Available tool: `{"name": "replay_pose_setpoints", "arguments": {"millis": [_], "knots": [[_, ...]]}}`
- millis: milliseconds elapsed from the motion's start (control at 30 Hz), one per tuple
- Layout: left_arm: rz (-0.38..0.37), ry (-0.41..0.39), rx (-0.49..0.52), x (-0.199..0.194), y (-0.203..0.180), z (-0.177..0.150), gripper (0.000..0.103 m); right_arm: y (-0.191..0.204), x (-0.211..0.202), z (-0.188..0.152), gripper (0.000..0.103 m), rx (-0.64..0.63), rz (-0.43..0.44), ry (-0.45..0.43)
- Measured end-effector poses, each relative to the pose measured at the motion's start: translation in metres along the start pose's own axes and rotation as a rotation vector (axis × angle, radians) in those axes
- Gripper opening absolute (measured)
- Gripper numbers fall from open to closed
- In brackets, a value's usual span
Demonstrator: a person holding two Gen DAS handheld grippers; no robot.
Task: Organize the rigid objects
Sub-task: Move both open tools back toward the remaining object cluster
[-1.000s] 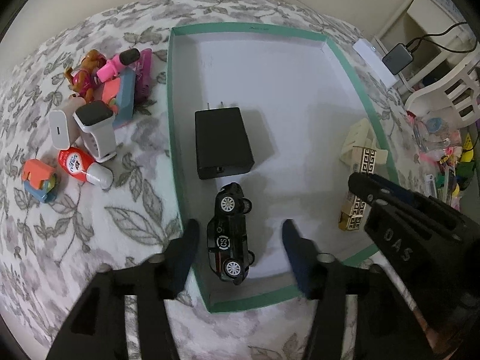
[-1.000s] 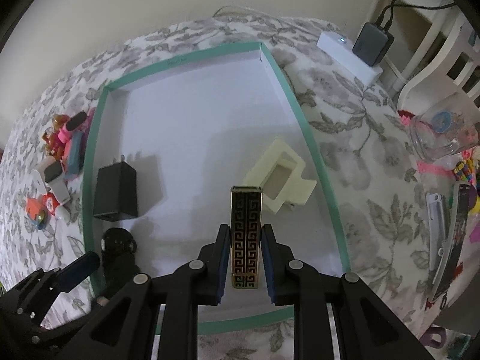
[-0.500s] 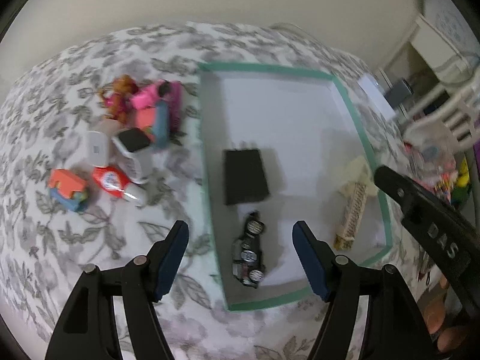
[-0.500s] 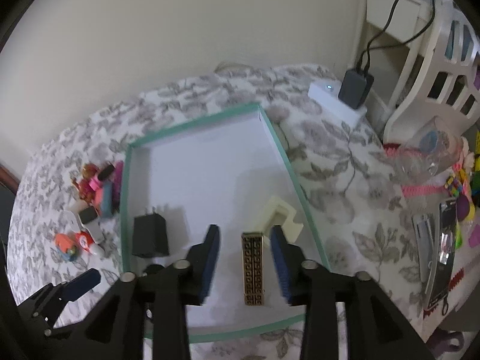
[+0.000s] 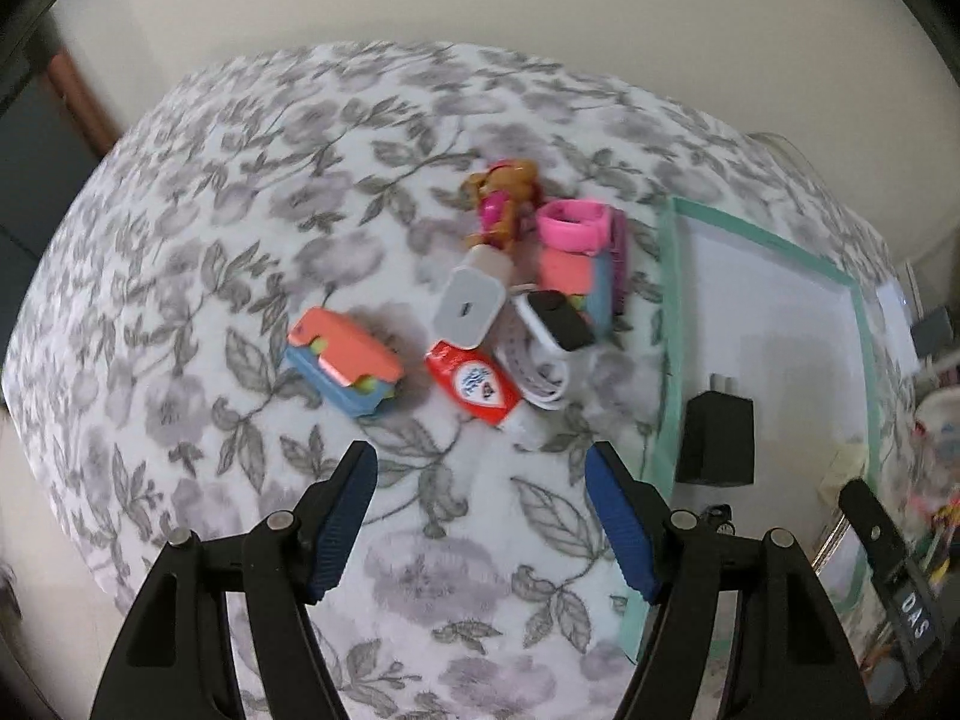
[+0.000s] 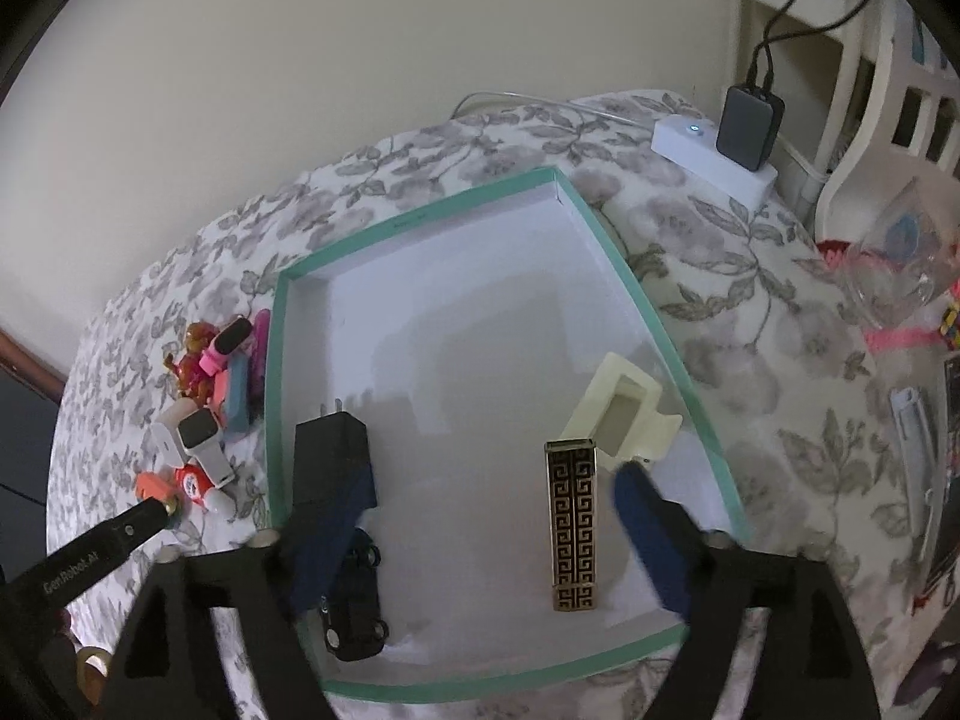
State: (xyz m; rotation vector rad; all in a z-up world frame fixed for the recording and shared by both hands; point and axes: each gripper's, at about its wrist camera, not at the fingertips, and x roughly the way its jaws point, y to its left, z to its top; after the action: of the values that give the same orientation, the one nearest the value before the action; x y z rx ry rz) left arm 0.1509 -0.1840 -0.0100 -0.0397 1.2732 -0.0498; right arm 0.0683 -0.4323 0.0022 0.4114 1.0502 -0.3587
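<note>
A green-rimmed white tray (image 6: 624, 264) holds a black charger (image 6: 330, 456), a black toy car (image 6: 354, 606), a cream clip (image 6: 624, 414) and a gold-and-black patterned bar (image 6: 573, 525). My right gripper (image 6: 492, 534) is open above the tray's near end, with the bar lying free between its fingers. My left gripper (image 5: 480, 516) is open and empty over the floral cloth, short of a pile: a red tube (image 5: 474, 381), white charger (image 5: 468, 306), smartwatch (image 5: 555, 330), orange-and-blue block (image 5: 345, 357), pink band (image 5: 570, 228) and brown toy dog (image 5: 501, 198).
The tray (image 5: 672, 324) lies right of the pile in the left wrist view. A white power strip with a dark adapter (image 6: 747, 126) sits behind the tray. Assorted clutter and a clear bag (image 6: 900, 252) lie to the right. A white chair (image 6: 870, 90) stands at the far right.
My right gripper opened, released the patterned bar in the tray and pulled back. My left gripper swung left, away from the toy car, to face the pile on the cloth.
</note>
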Motion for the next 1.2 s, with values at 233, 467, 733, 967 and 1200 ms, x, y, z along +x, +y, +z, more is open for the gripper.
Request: {"name": "replay_pose_setpoints", "arguments": {"millis": [233, 467, 733, 967, 1200], "knots": [[-0.023, 0.015, -0.024, 0.003, 0.007, 0.001, 0.073, 0.004, -0.003, 0.001, 0.103, 0.011, 0.033, -0.042], [-0.041, 0.02, -0.022, 0.002, 0.005, 0.001, 0.073, 0.019, -0.002, -0.002, 0.103, -0.081, 0.01, -0.072], [-0.047, 0.026, -0.054, 0.003, 0.017, 0.005, 0.073, 0.03, -0.006, 0.001, 0.103, -0.1, 0.069, -0.137], [-0.016, 0.0, -0.107, 0.0, 0.042, 0.015, 0.073, 0.068, -0.013, -0.001, 0.103, -0.201, 0.034, -0.209], [0.038, -0.021, -0.189, 0.001, 0.086, 0.032, 0.073, 0.106, -0.032, 0.008, 0.103, -0.22, 0.134, -0.273]]}}
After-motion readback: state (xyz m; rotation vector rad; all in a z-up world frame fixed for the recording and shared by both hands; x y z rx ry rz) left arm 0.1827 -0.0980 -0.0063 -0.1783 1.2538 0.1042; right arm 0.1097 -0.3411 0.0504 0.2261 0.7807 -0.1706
